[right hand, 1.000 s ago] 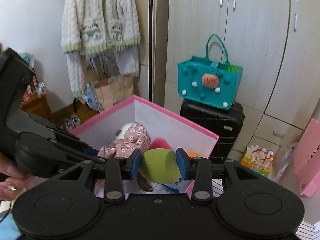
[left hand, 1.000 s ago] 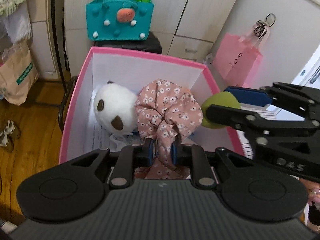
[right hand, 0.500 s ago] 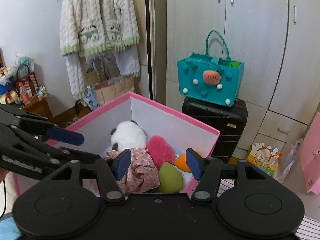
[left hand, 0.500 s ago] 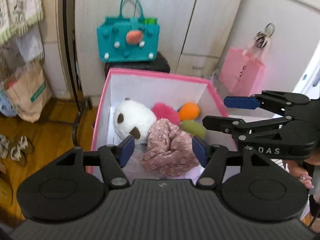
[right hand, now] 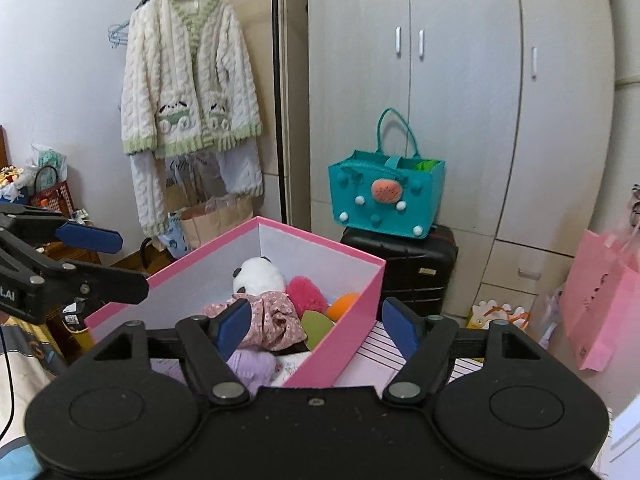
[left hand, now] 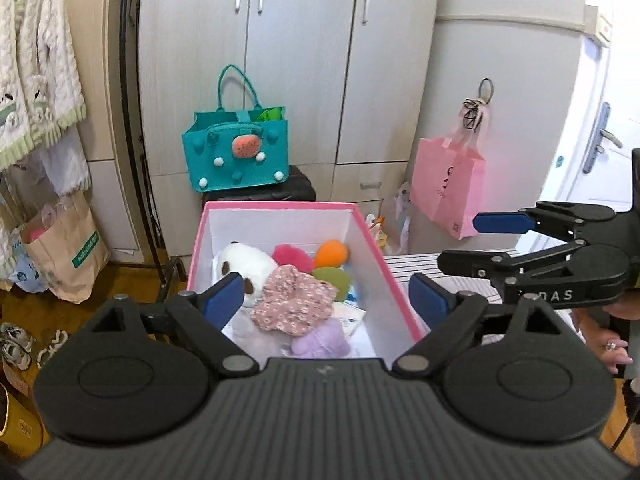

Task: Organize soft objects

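Note:
A pink box [left hand: 376, 248] with white inside walls holds a white panda plush [left hand: 244, 260], a floral pink cloth [left hand: 296, 304], a green soft piece [left hand: 332, 278], an orange ball [left hand: 330, 252], a pink fuzzy ball [left hand: 292, 254] and a purple fuzzy ball [left hand: 320, 338]. My left gripper [left hand: 326, 300] hangs back from the box's near edge, its jaws opening with nothing between the pads. My right gripper [right hand: 316, 326] is above the box's near right corner [right hand: 304, 364]. Its jaws are also opening and hold nothing. Each gripper shows in the other's view, the right gripper [left hand: 476, 240] and the left gripper [right hand: 120, 262].
Behind the box, a teal felt bag [left hand: 236, 156] sits on a black suitcase [left hand: 260, 192] against grey wardrobes. A pink paper bag [left hand: 448, 188] hangs at right. A striped surface [left hand: 416, 264] lies beside the box. A brown paper bag [left hand: 64, 252], shoes [left hand: 16, 344] and a hanging cardigan [right hand: 188, 80] are at left.
Both grippers opened: the left let go of the floral cloth, the right the green piece, and both now lie in the box. Both grippers drew back and rose.

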`<state>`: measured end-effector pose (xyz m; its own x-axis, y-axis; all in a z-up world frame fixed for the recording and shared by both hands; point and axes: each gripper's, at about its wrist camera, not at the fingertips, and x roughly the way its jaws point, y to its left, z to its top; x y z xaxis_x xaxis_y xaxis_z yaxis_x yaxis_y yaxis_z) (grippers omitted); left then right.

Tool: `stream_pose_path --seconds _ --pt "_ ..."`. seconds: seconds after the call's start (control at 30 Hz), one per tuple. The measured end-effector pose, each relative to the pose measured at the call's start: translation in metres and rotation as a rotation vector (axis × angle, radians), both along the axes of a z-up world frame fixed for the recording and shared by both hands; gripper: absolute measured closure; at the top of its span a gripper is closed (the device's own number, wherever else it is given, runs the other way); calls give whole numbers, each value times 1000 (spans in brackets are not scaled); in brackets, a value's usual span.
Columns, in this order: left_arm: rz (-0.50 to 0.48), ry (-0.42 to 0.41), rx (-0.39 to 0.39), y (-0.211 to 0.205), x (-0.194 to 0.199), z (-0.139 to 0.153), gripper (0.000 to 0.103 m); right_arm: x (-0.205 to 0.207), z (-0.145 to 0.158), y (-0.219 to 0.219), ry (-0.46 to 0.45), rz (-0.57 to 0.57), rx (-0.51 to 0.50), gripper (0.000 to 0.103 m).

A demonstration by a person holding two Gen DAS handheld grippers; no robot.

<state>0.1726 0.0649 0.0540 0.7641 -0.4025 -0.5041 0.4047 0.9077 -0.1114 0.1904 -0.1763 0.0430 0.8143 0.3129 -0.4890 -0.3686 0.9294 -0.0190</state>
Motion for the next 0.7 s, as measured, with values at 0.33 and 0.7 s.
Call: stream_pose_path --seconds 0.33,0.7 --pt "-17 -72 1 -17 -56 15 1 -65 8 -23 -26 -34 32 17" --pt "47 -190 114 -45 -108 6 0 -117 11 -23 -42 -191 -84 1"
